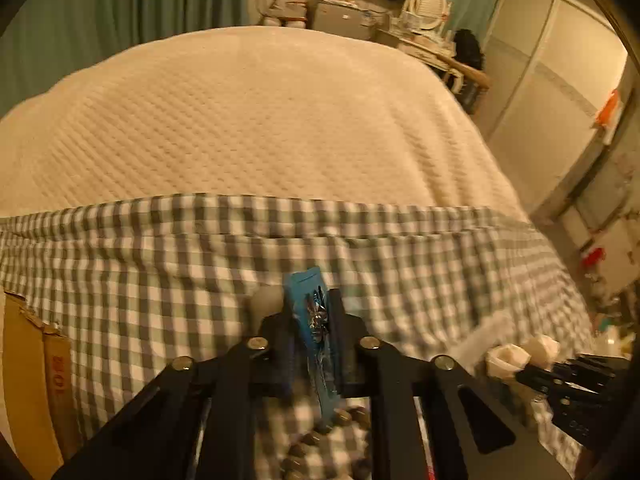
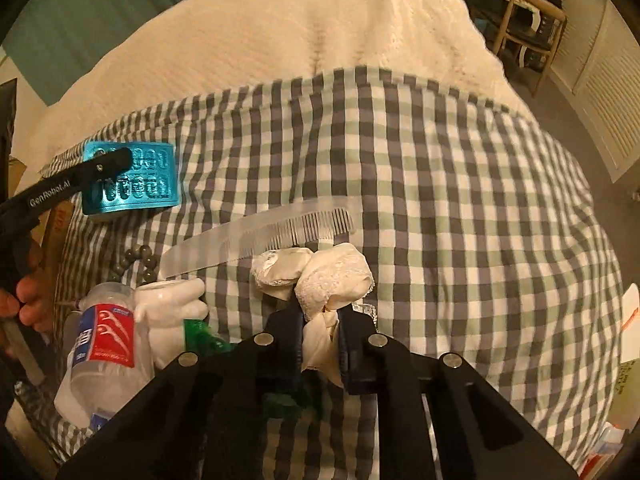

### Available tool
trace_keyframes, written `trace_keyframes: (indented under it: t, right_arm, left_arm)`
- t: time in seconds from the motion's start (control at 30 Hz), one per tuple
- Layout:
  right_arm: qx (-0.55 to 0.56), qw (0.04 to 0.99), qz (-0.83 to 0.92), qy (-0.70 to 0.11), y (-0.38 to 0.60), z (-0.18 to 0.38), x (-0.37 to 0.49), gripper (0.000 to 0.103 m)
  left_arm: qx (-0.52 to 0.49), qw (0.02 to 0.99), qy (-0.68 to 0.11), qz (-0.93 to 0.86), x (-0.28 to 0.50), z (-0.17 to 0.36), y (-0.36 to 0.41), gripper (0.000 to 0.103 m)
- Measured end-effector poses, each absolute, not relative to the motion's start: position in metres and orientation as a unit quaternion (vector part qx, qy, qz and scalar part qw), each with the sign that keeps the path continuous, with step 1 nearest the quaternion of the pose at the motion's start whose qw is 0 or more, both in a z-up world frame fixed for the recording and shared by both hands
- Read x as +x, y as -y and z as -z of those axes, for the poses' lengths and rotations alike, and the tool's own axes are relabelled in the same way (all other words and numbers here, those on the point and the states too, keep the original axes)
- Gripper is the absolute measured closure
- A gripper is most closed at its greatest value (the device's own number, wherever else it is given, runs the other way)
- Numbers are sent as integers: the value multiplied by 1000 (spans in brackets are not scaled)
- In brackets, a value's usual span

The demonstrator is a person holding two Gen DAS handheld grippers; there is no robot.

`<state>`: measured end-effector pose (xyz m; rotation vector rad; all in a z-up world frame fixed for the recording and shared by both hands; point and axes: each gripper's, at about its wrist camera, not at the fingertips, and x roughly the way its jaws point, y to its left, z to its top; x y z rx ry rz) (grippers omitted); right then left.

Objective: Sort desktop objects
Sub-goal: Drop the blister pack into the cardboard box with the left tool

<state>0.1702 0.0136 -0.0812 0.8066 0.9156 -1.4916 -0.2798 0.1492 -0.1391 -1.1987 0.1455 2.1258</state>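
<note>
My left gripper point(image 1: 310, 312) is shut on a blue blister pack point(image 1: 308, 300), held edge-on above the checked cloth point(image 1: 160, 264). In the right wrist view the same pack point(image 2: 132, 182) shows flat-faced at the left, with the left gripper's finger point(image 2: 108, 166) across it. My right gripper point(image 2: 320, 316) is shut on a cream lace scrunchie point(image 2: 316, 276) above the checked cloth point(image 2: 440, 200). The right gripper with the scrunchie point(image 1: 520, 354) also shows at the lower right of the left wrist view.
A clear comb point(image 2: 260, 236), a bead bracelet point(image 2: 138, 262), a plastic jar with a red label point(image 2: 104, 340), a white object point(image 2: 172, 304) and a green item point(image 2: 200, 336) lie at the left. A cardboard box point(image 1: 32, 380) stands at the left. The cream bedspread point(image 1: 248, 120) lies beyond.
</note>
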Motion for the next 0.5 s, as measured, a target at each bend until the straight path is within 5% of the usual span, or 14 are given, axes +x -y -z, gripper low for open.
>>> trace_keyframes:
  t: [0.5]
  right_arm:
    - [314, 576, 660, -366, -59, -6, 183, 90]
  left_arm:
    - [-428, 374, -72, -820, -222, 67, -136, 95]
